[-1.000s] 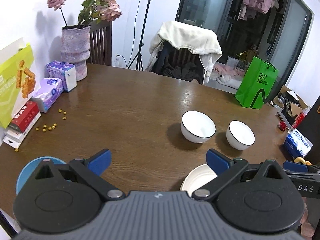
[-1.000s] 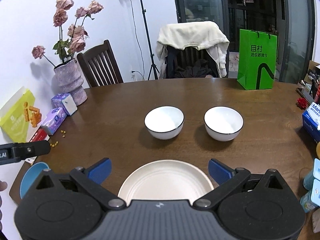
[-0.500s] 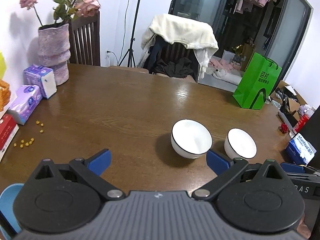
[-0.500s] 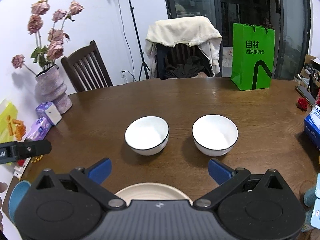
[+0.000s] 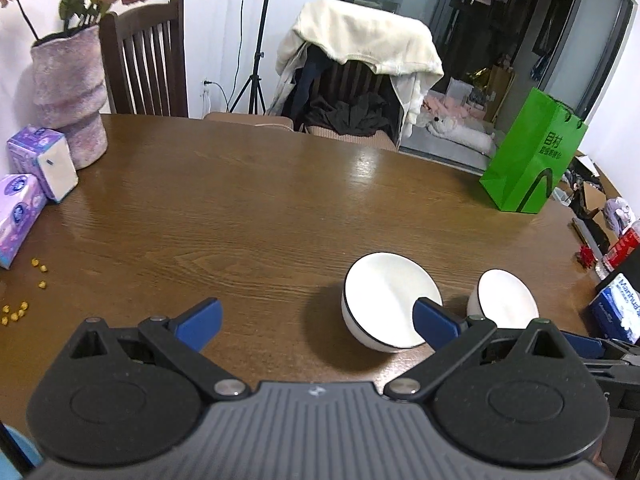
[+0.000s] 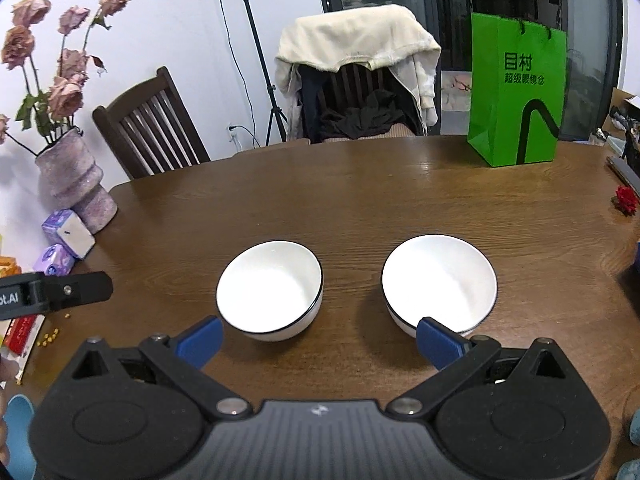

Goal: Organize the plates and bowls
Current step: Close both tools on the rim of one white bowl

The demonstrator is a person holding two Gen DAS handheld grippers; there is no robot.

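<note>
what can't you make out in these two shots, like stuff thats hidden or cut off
- Left bowl: in the left wrist view the left gripper covers part of its near rim.
- Right bowl: in the right wrist view the right gripper hides its near base.
- Blue dish: cut by the right view's bottom left edge; shape unclear.
- Yellow bits: too small to identify.
- No plate shows in either view.

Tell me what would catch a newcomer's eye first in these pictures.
Two white bowls, the left bowl and the right bowl, sit side by side mid-table, just beyond the open right tongs. Behind them a bright green bag stands at the far edge.
</note>
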